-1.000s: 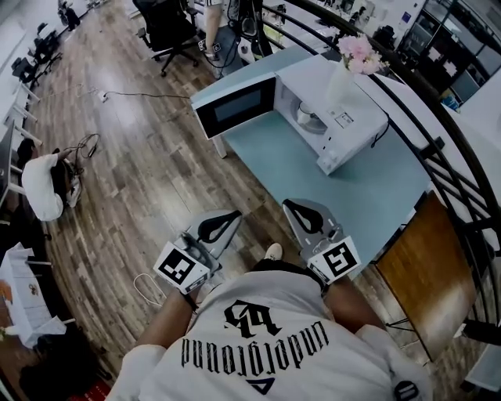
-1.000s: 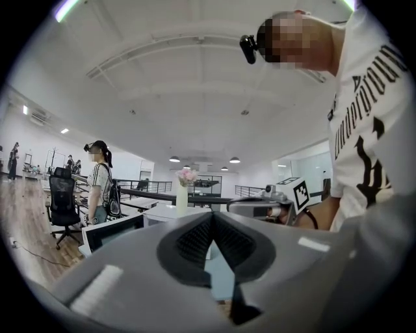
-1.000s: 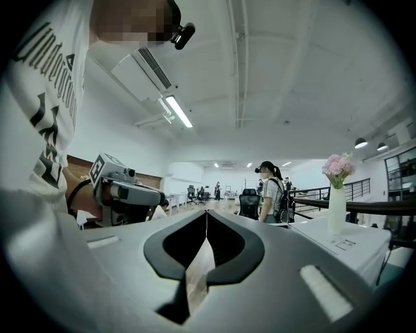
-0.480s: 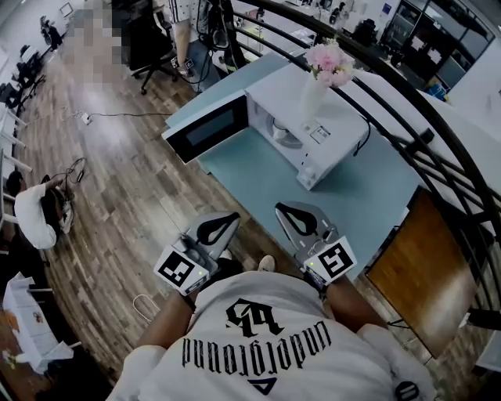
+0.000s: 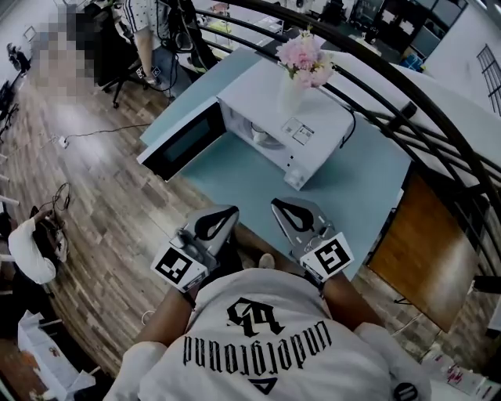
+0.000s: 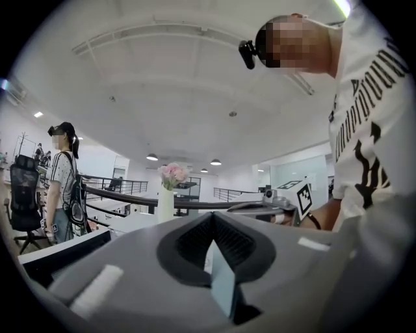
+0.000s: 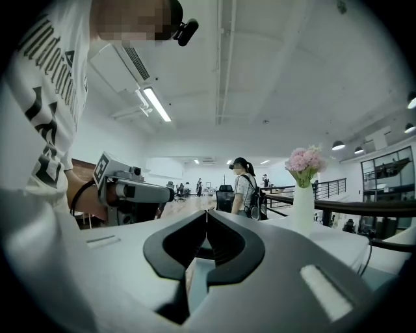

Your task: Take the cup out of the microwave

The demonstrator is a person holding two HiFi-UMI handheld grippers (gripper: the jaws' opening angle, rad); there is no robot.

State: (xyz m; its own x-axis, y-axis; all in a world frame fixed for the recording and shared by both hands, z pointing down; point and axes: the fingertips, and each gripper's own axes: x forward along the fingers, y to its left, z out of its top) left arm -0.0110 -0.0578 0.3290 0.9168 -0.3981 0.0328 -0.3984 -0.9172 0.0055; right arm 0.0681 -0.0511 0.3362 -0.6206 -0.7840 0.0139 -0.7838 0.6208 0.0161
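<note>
Head view: L gripper (image 5: pixel 232 210) and R gripper (image 5: pixel 276 203) sit side by side just ahead of the person's chest. Both point to 12 o'clock at the microwave (image 5: pixel 313 129) and are well apart from it. Both are clenched w/ nothing in them. In the L gripper view the jaw tips meet at the front of the black pad opening. Same in the R gripper view: tips together, empty. Each carries a marker cube (image 5: pixel 174 266) at its 6 o'clock end. The microwave stands on the light blue table (image 5: pixel 360 196), its door (image 5: pixel 182 141) swung wide open toward 9 o'clock, dark window showing. The wood floor (image 5: pixel 102 204) lies beyond at 8–10 o'clock. The cup (image 5: pixel 261 135) is inside the open cavity, a pale round shape low in there, details too small to tell. Neither gripper is near it. On top of the microwave a white vase (image 5: pixel 291 92) w/ pink flowers (image 5: pixel 304 56) stands upright, approx at the cavity's 1 o'clock. A dark curved railing (image 5: pixel 407 117) runs past the table from 12 to 3 o'clock. A brown wooden panel (image 5: pixel 419 251) sits at the table's 4 o'clock corner. Another person (image 5: pixel 145 19) stands at approx 11 o'clock beyond the table and also shows in both gripper views, next to a black office chair (image 6: pixel 25 195).
</note>
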